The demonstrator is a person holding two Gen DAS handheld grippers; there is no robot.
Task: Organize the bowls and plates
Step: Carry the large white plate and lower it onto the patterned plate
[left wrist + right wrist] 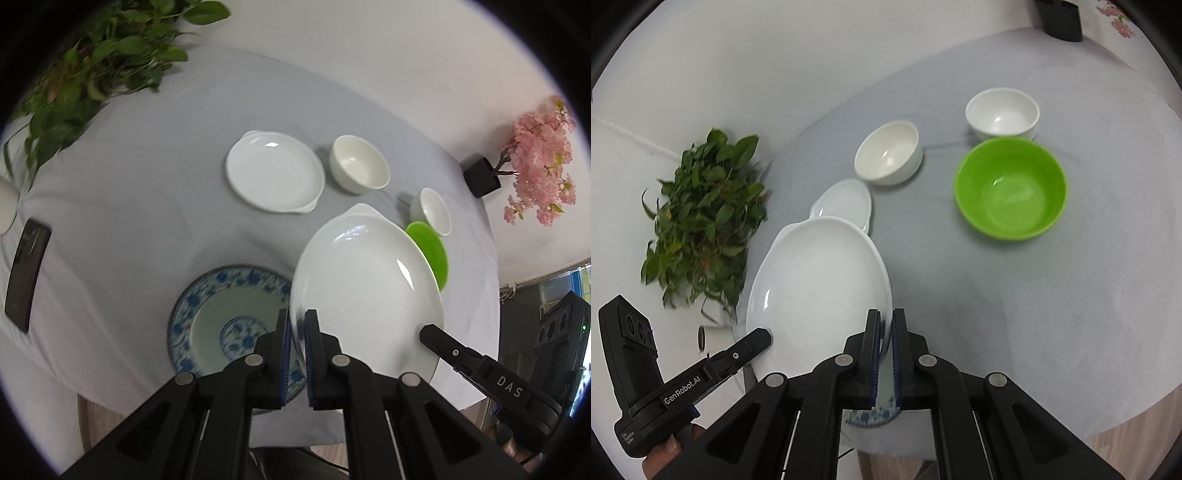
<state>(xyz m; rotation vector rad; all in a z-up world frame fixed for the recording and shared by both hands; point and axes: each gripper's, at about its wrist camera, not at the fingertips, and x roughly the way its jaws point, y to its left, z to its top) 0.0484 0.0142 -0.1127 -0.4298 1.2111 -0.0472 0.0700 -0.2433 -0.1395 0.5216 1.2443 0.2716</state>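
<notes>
A large white plate hangs tilted above the table, held at opposite rims. My left gripper is shut on its near-left rim. My right gripper is shut on the opposite rim of the same white plate. Under it on the grey cloth lies a blue-patterned plate. Farther back stand a smaller white plate, a cream bowl, a small white bowl and a green bowl, which the lifted plate partly hides in the left wrist view.
A leafy plant sits at the table's far left and a dark phone lies on the left side. A pink flower tree in a black pot stands at the right. The table's near edge shows wood below the cloth.
</notes>
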